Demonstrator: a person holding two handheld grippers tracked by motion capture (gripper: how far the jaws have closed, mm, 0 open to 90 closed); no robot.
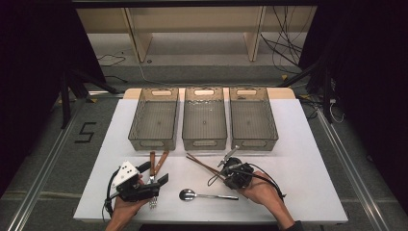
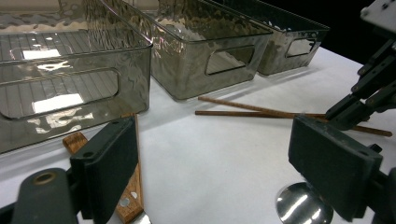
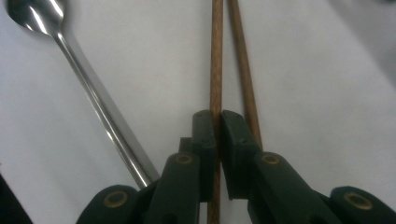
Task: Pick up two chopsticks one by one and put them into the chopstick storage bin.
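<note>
Currently the step in hand looks like picking up a chopstick. In the right gripper view the right gripper (image 3: 215, 122) has its jaws pinched on one chopstick (image 3: 216, 56) — pads press it from both sides. The second chopstick (image 3: 243, 70) lies just beside it, outside the grip, passing under the right-hand jaw. Both still look flat on the table (image 1: 298, 159), so no lift yet, as far as I can judge.

Place: the chopsticks lie near the middle of the table, just in front of the middle bin (image 1: 204, 118), angled toward the near edge. The spoon (image 1: 207, 195) lies by the near edge, close to the gripper but untouched.

Left gripper (image 2: 212, 163) — jaws wide apart, nothing between the pads; it hovers near the near-left corner over wooden-handled cutlery (image 2: 130, 186), spoon bowl just by its right-hand jaw.

Next move, my guess: lift straight up and carry to a bin. Watch points — grip sits toward one end, so the stick may droop or pivot; the neighbour stick touching the jaw could get dragged along.
</note>
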